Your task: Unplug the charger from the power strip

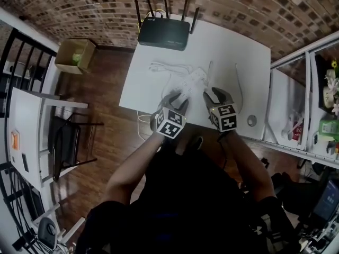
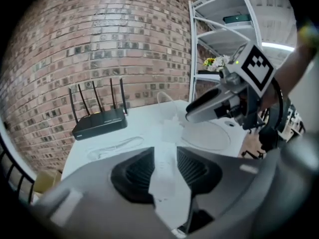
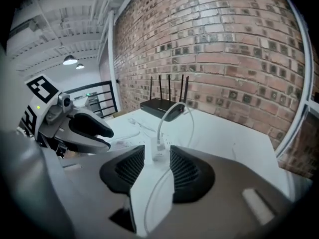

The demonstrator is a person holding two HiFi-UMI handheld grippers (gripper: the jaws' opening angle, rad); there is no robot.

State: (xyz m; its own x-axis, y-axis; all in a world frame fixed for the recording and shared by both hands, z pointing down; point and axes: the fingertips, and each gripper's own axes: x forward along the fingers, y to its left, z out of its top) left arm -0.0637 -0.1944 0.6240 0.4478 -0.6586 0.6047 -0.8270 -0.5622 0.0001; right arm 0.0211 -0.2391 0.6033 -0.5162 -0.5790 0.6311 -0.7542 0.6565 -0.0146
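Charger [image 3: 156,152] facing right gripper [image 3: 157,146] | power strip [image 2: 167,179] between left gripper [image 2: 165,148] jaws

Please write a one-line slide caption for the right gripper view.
Open right hand-held gripper aimed at the white charger on the table, black router behind.

black router [image 1: 163,33] on white table [image 1: 249,60], cardboard box [image 1: 75,55]

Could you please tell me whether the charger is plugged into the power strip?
Plugged in: the charger stands upright, seated on the power strip, in both gripper views.
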